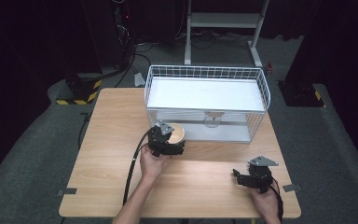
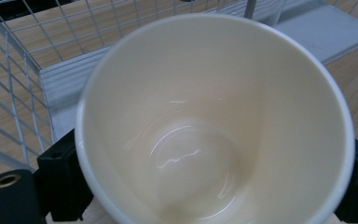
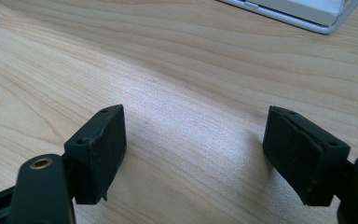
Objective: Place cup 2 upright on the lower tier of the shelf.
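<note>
The left gripper (image 1: pixel 173 141) grasps a cup (image 1: pixel 175 134), its jaws pressed on either side of the wall, just in front of the rack (image 1: pixel 206 70). The step looks like carrying the cup toward the rack's lower shelf, ahead of the gripper: keep it level and clear of the wire front. The cup is cream, glossy inside, empty, with a wide rim. The right gripper (image 3: pixel 193 151) hangs released over the table (image 1: pixel 112 121), well apart

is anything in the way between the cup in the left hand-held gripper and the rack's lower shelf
Nothing visible does. The cup, in the left hand-held gripper, sits at the wire rack's open front left. A glass stands farther right on the lower shelf.
</note>
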Available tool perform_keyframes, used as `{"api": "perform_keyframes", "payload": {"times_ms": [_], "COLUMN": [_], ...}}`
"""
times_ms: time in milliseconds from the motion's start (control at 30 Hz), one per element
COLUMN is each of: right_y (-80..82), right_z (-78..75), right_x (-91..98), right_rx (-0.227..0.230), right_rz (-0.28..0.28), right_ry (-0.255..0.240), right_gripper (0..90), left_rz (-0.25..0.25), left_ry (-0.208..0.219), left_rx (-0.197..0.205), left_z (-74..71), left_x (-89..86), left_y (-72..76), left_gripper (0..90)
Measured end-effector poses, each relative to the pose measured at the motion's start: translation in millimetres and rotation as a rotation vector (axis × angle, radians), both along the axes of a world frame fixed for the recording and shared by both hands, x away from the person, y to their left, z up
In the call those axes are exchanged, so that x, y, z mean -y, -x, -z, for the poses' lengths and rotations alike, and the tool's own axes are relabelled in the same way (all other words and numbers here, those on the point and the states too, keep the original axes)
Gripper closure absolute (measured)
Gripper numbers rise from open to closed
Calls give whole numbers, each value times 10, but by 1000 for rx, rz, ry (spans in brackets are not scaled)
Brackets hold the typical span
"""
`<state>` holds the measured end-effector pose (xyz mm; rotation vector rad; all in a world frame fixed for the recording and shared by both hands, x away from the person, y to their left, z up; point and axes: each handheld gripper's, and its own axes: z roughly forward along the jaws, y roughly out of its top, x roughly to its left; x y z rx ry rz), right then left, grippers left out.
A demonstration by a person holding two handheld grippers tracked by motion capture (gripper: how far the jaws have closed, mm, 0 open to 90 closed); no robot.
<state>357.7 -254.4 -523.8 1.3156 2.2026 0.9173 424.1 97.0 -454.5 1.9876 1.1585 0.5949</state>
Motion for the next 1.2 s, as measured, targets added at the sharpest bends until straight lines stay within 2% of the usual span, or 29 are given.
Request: {"api": "perform_keyframes", "payload": {"times_ms": [100, 333, 467, 633, 800, 933, 1067, 1200], "right_y": [2, -1, -6, -6, -6, -6, -6, -6], "right_z": [-1, -1, 0, 1, 1, 1, 1, 1], "right_x": [-2, -3, -1, -2, -2, -2, -2, -1], "right_rx": [-3, -3, 1, 1, 1, 1, 1, 1], "right_rz": [2, 7, 4, 3, 2, 1, 1, 1], "right_ry": [-1, -2, 0, -1, -1, -1, -1, 0], "right_gripper": [217, 216, 216, 216, 216, 216, 216, 216], "left_rz": [-21, -53, -79, -101, -96, -101, -95, -95], "left_ry": [14, -8, 7, 5, -10, 17, -6, 6], "left_rx": [-4, -30, -37, -46, -41, -41, -39, -36], "left_z": [32, 141, 152, 150, 116, 126, 163, 170], "left_x": [8, 33, 50, 80, 149, 181, 206, 198], "left_y": [-58, -163, -190, -236, -296, -334, -349, -363], "left_gripper": [90, 90, 90, 90, 90, 90, 90, 90]}}
